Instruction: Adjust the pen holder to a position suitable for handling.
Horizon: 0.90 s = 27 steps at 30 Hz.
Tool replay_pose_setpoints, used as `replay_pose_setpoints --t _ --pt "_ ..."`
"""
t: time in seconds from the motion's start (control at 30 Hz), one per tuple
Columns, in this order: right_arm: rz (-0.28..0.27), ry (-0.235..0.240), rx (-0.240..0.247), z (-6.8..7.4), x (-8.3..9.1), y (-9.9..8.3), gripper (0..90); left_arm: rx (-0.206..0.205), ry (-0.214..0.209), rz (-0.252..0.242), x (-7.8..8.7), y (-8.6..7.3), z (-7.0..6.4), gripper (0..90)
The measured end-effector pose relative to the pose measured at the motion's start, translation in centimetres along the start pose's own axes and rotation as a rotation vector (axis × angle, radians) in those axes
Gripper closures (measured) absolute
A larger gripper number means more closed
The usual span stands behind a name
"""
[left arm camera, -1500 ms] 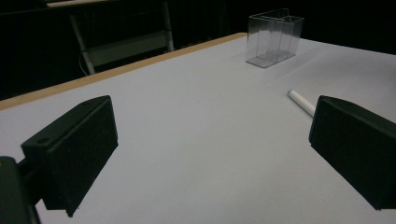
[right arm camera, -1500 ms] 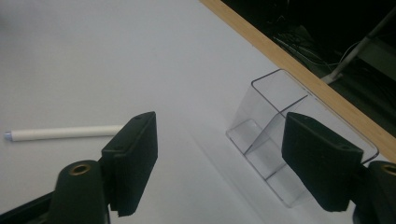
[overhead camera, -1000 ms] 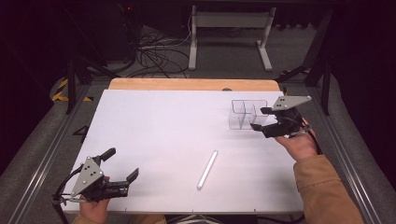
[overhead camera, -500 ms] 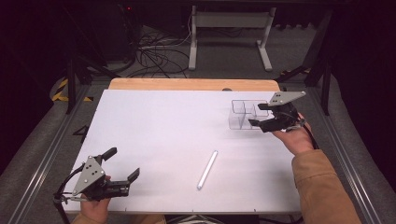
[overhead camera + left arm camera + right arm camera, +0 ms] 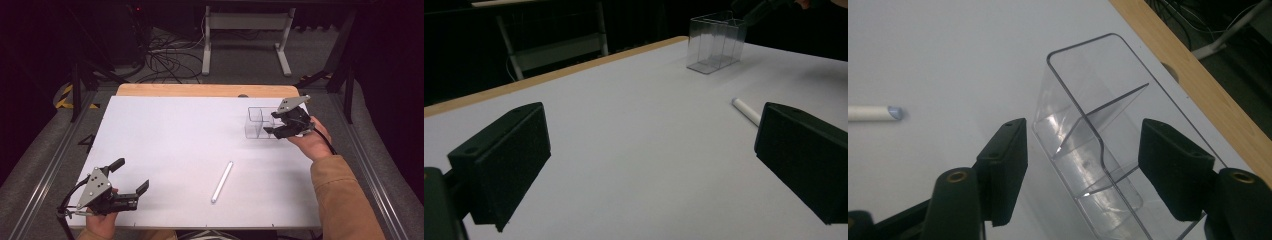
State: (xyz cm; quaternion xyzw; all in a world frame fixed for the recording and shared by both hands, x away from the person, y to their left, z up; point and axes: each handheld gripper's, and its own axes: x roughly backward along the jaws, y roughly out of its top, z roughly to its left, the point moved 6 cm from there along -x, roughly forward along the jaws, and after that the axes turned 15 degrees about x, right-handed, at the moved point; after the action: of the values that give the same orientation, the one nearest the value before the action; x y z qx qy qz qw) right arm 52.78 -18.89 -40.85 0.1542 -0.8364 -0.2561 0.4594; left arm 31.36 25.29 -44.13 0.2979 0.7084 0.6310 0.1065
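Straddling the clear divided box (image 5: 1098, 150) with the right gripper (image 5: 1083, 150), jaws spread; left gripper (image 5: 131, 176) spread too, white tube (image 5: 222, 181) lying ahead on the desk (image 5: 165, 135).

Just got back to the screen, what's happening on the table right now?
The right hand-held gripper is open at the clear divided container, jaws either side of its near end, not closed on it. The left hand-held gripper sits open near the front left corner, holding nothing. A white tube lies loose on the white table.
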Motion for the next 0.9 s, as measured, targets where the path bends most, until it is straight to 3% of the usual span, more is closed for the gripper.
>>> replay_pose_setpoints --t 0.17,0.4,0.67,0.9 --pt "0.026 0.006 -0.001 -0.4 -0.8 -0.4 39.5 -0.003 0.003 0.001 0.1 0.0 0.0 2.3" --pt "0.060 0.019 0.038 -0.5 -1.9 -0.4 44.9 0.008 0.000 0.003 0.0 -0.1 0.0 2.4" --pt "0.104 0.046 0.019 -0.5 -3.6 -0.9 49.4 0.010 -0.003 0.005 -0.1 -0.1 0.1 2.4" --pt "0.128 0.066 0.043 -0.1 -4.6 -1.0 50.1 0.007 -0.003 0.007 -0.1 -0.2 0.0 2.4"
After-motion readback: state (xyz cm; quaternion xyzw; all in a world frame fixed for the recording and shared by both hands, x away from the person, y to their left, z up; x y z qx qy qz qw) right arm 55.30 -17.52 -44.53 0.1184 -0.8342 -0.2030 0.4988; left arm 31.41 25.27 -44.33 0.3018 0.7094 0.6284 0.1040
